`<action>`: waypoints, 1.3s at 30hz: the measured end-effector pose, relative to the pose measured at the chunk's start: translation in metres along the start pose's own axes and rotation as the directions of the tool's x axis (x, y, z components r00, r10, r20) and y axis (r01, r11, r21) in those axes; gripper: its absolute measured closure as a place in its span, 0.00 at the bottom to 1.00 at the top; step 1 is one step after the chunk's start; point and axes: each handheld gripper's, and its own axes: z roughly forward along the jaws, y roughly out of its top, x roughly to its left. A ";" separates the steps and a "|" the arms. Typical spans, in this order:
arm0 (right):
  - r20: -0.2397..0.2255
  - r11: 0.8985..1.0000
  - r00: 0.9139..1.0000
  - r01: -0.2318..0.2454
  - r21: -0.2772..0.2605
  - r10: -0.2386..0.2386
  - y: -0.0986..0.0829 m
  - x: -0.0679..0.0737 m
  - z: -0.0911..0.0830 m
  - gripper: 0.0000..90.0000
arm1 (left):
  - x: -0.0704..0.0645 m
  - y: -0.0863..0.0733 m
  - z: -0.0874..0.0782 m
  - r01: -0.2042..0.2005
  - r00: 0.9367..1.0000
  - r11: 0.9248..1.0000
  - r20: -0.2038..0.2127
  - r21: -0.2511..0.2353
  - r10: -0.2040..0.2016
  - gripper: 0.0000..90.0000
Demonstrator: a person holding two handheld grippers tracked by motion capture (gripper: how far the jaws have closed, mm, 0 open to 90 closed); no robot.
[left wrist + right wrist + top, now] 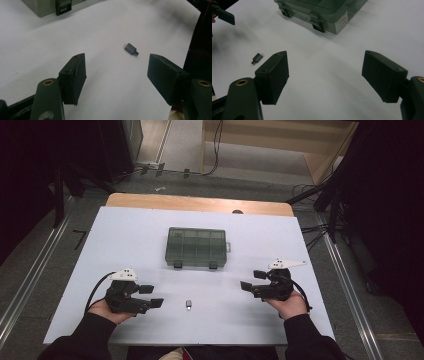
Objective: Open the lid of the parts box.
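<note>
On the white bench a small dark adapter, a stubby plug-like piece with a metal tip, lies flat near the person's edge, roughly midway between the two hands. The left gripper is held low over the bench at the left, its jaws spread wide with nothing between them; in the left gripper view the adapter lies on the white surface ahead of the jaws, apart from both and nearer the right-hand one. The right gripper is held at the right side of the bench, its jaws likewise wide apart and empty, pointing inward toward the middle. In the right gripper view the adapter lies just beyond the left-hand jaw, not touching it, and one jaw of the left gripper shows at the upper left corner. A closed, translucent grey compartment box sits farther back at the centre of the bench, well apart from the adapter and from both grippers, its two dark latches on the side facing the person. A black cable trails from each gripper back toward the dark sleeves.
</note>
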 end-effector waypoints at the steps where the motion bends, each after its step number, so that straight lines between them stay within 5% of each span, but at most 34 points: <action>1: -0.004 1.000 1.000 -0.003 -0.003 0.003 0.001 -0.001 0.001 0.22 | 0.000 0.000 0.000 0.000 1.000 1.000 0.000 0.001 0.000 0.36; 15: -0.006 1.000 1.000 -0.013 -0.006 0.013 0.011 -0.009 0.008 0.22 | 0.000 0.000 0.000 -0.002 1.000 1.000 -0.004 -0.007 0.002 0.35; 22: -0.005 1.000 1.000 0.007 -0.004 -0.007 0.013 -0.012 0.010 0.22 | 0.003 0.001 0.001 0.017 1.000 1.000 0.013 -0.003 -0.017 0.23; 39: 0.005 0.999 1.000 0.013 0.032 -0.013 0.021 -0.012 0.023 0.22 | 0.004 0.000 -0.001 -0.005 0.999 1.000 -0.050 0.013 0.005 0.19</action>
